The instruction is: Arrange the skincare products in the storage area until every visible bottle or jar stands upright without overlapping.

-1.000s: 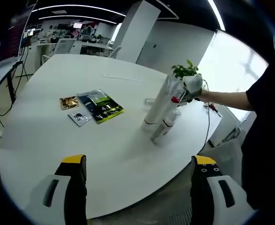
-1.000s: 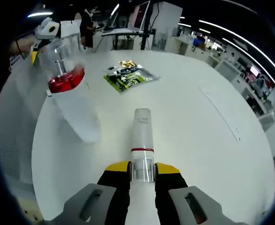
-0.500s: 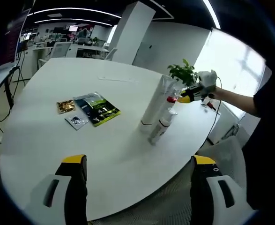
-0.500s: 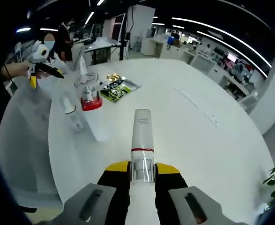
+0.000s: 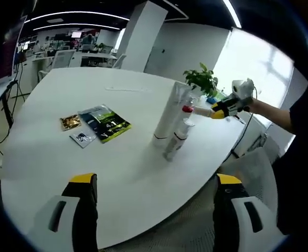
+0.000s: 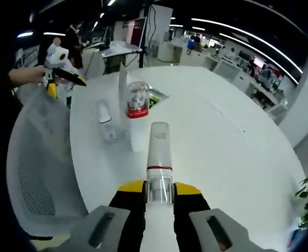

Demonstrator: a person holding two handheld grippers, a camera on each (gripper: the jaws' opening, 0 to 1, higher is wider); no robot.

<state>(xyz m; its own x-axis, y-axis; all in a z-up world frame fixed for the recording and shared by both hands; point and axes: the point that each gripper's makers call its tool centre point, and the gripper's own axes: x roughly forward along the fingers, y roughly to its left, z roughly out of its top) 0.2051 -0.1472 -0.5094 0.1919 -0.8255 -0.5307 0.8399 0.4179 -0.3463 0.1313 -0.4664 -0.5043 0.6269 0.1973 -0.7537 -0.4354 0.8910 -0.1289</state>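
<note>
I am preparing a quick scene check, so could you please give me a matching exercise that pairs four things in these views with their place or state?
Things:
1. white bottle
2. tall white tube
3. green packet
4. left gripper

Places or states:
A. lying flat on the white table
B. open, holding nothing
C. clamped between the right gripper jaws
D. standing upright on the table

Pairs: 1-C, 2-D, 3-A, 4-B

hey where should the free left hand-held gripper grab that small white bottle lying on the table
Grip the small white bottle across its round body near the middle, coming down from above. It lies flat on the white round table, so the sides are exposed; the tall white tube stands close beside it, so avoid approaching from that side.
</note>
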